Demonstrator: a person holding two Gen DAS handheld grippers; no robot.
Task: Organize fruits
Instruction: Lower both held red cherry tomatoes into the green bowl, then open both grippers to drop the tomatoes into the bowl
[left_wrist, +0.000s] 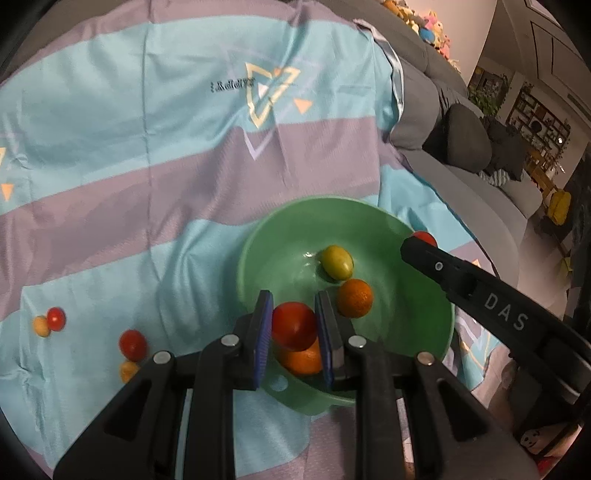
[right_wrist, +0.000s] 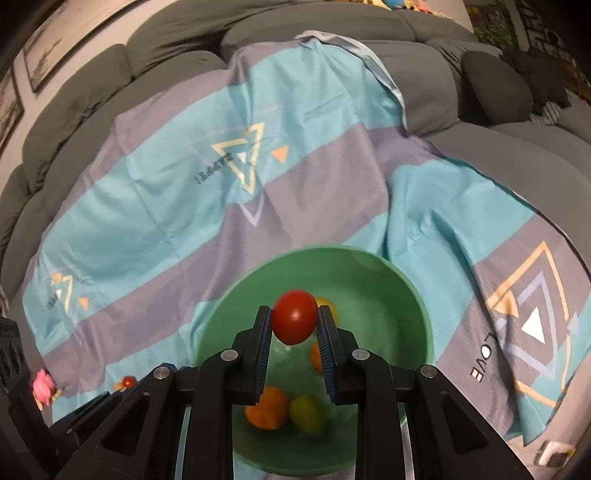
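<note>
Two wrist-cam views over a green bowl (left_wrist: 255, 243) sitting on a blue-and-purple striped cloth (left_wrist: 147, 147) spread on a grey sofa (right_wrist: 517, 155). The left gripper (left_wrist: 293, 325) is clamped on a red tomato-like fruit (left_wrist: 294, 325), held above the bowl's near side. The right gripper (right_wrist: 294, 321) pinches a second red fruit (right_wrist: 294, 321) over the bowl's middle. Already in the bowl: a yellow-green fruit (left_wrist: 336, 262) and approx. two orange ones (left_wrist: 354, 298), though blur makes the count unsure. Four small fruits (left_wrist: 133, 344) lie on the cloth left of the bowl. Step in hand, by my read: dropping both red fruits in. Next calls for opening each set of jaws low over the bowl, then fetching the strays.
</note>
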